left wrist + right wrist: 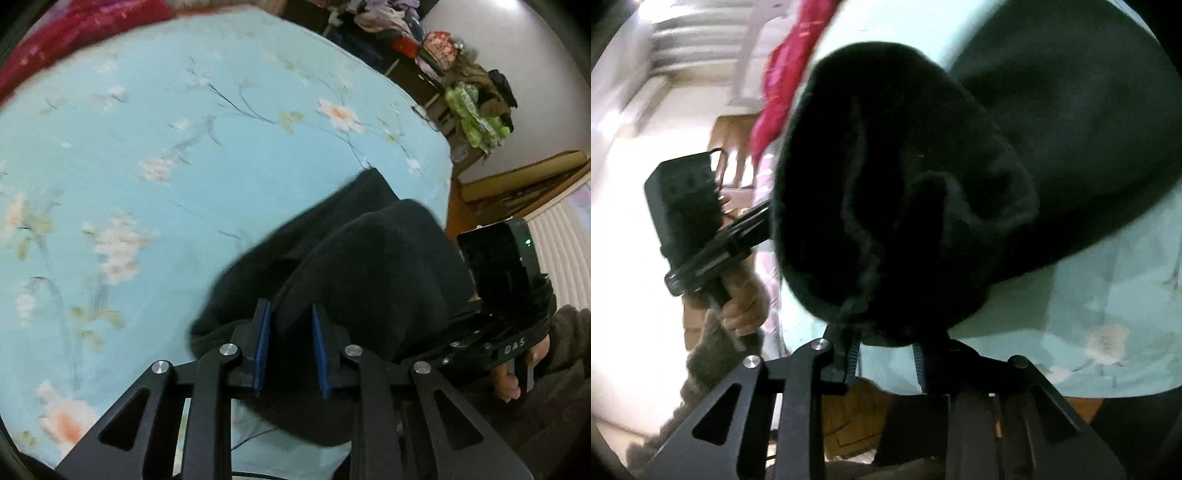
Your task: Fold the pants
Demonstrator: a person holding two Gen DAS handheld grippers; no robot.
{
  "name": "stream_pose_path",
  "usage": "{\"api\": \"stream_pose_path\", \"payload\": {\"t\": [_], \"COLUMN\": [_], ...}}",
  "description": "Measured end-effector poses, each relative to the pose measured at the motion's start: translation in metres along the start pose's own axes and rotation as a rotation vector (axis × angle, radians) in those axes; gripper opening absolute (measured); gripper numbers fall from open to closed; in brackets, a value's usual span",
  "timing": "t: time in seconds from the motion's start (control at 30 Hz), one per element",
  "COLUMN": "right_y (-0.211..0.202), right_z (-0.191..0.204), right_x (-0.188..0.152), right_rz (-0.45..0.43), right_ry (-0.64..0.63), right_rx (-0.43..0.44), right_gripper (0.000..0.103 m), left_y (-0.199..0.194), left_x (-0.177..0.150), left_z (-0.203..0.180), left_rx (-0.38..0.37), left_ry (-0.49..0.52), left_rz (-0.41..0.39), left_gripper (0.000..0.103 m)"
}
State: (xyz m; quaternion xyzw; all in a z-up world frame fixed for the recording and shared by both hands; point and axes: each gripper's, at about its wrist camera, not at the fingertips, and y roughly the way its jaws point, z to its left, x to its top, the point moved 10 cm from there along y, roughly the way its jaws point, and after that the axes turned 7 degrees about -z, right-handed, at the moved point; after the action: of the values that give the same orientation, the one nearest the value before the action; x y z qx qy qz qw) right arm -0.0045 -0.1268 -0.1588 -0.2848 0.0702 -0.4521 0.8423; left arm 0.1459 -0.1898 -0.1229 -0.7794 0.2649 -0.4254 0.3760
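Observation:
The black fleece pants (369,266) hang bunched over the right side of a light-blue flowered bedsheet (147,147). My left gripper (291,325) has its blue pads around a fold of the pants' edge and holds it lifted. In the right wrist view the pants (905,192) fill the middle as a dark rounded mass, lifted above the sheet (1089,314). My right gripper (886,343) is shut on their lower edge. The other gripper (690,221) with the hand that holds it shows at the left; the right one (502,280) shows in the left wrist view.
A red blanket (74,33) lies at the bed's far edge and shows in the right wrist view (786,74). Piled clothes and shelves (461,74) stand beyond the bed's right side. A wooden bed frame (517,177) and a white radiator (565,251) are at the right.

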Motion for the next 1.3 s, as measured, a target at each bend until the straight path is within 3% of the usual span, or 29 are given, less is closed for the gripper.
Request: {"api": "stream_pose_path", "payload": {"t": [0.1,0.17,0.23,0.33,0.37,0.4,0.47,0.57,0.73,0.93,1.07,1.3], "right_y": [0.021,0.031,0.025,-0.002,-0.013,-0.028,-0.048,-0.069,-0.095,-0.137,-0.154,-0.164], "right_z": [-0.006,-0.032,-0.036,-0.024,-0.022,-0.021,-0.024,-0.029,-0.042,-0.066,-0.065,-0.070], "right_x": [0.013,0.012,0.009,0.008,0.009,0.011,0.017,0.024,0.035,0.014,0.020,0.022], "right_rz": [-0.005,0.020,0.006,-0.023,-0.051,-0.106,-0.197,-0.272,-0.334,-0.381,-0.447,-0.493], "right_ry": [0.018,0.118,0.220,0.086,0.055,0.008,-0.072,-0.168,-0.259,-0.336,-0.375,-0.447], "right_rx": [-0.026,-0.055,0.004,-0.043,-0.049,-0.074,-0.166,-0.287,-0.415,-0.612,-0.670,-0.747], "right_gripper": [0.027,0.026,0.027,0.029,0.031,0.040,0.067,0.071,0.081,0.090,0.092,0.094], "left_y": [0.004,0.008,-0.005,-0.023,-0.027,-0.031,-0.038,-0.034,-0.036,-0.056,-0.062,-0.051], "left_x": [-0.011,-0.020,-0.022,-0.029,-0.033,-0.038,-0.049,-0.058,-0.079,-0.104,-0.117,-0.118], "left_z": [0.032,0.042,0.041,0.028,0.024,0.017,0.006,-0.013,-0.031,-0.041,-0.041,-0.031], "left_rx": [0.142,0.168,0.180,0.146,0.145,0.147,0.161,0.199,0.298,0.453,0.559,0.649], "left_ry": [-0.074,-0.156,-0.233,-0.323,-0.344,-0.372,-0.422,-0.449,-0.503,-0.532,-0.536,-0.499], "left_rz": [0.019,0.018,-0.051,-0.131,-0.156,-0.188,-0.242,-0.265,-0.289,-0.320,-0.325,-0.257], "left_gripper": [0.026,0.027,0.027,0.031,0.039,0.054,0.067,0.071,0.073,0.077,0.079,0.079]}}
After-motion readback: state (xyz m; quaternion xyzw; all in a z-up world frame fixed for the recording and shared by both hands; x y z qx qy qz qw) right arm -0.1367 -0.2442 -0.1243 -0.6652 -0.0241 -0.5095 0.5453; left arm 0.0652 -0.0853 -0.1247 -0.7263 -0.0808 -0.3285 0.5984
